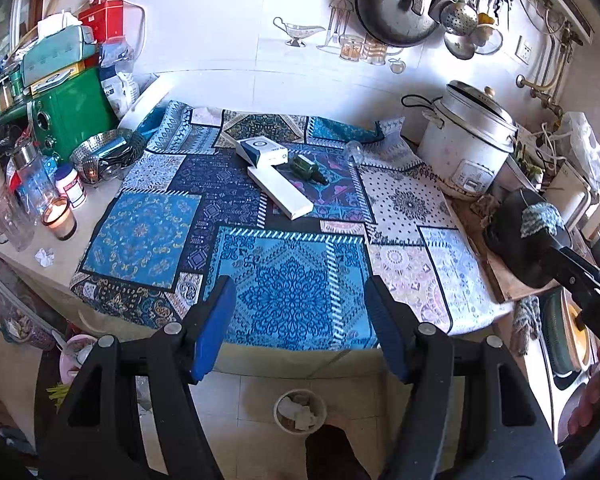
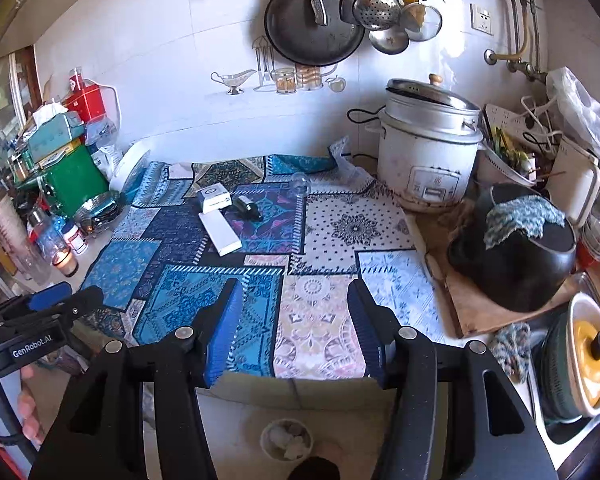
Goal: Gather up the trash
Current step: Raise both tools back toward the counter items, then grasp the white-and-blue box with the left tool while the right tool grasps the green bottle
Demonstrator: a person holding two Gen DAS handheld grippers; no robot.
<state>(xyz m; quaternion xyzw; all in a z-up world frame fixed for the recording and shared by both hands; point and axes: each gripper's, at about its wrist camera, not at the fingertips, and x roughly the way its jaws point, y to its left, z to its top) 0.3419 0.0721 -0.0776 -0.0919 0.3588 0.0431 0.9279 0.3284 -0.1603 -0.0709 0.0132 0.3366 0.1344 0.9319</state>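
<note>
Clearly both tools are empty: the left gripper (image 1: 300, 326) hangs above the near edge of the blue patchwork-patterned cloth (image 1: 148, 236) with its blue-padded jaws spread and nothing between them, and the right gripper (image 2: 294, 330) stands likewise released over the same edge.

What looks like the trash lies well ahead, near the back of the cloth: a small white-and-blue cardboard box (image 1: 260, 151) resting partly on a long flat white carton (image 1: 280, 192), with a dark green glass bottle (image 1: 308, 168) lying on its side just beside them and a clear plastic cup (image 1: 354, 151) tipped over further right. A crumpled white paper scrap (image 1: 44, 257) sits on the bare counter at the left. The round bin of crumpled paper (image 1: 300, 409) stands on the floor below the counter edge.

Several risks follow, as I judge it. The bottle may roll when nudged, and glass pinched off-centre could slip and break on the floor. Reaching for the scrap brings the left tool close to the lit candle in a glass (image 1: 59, 216). Dragging the cloth could shift everything on it.
</note>
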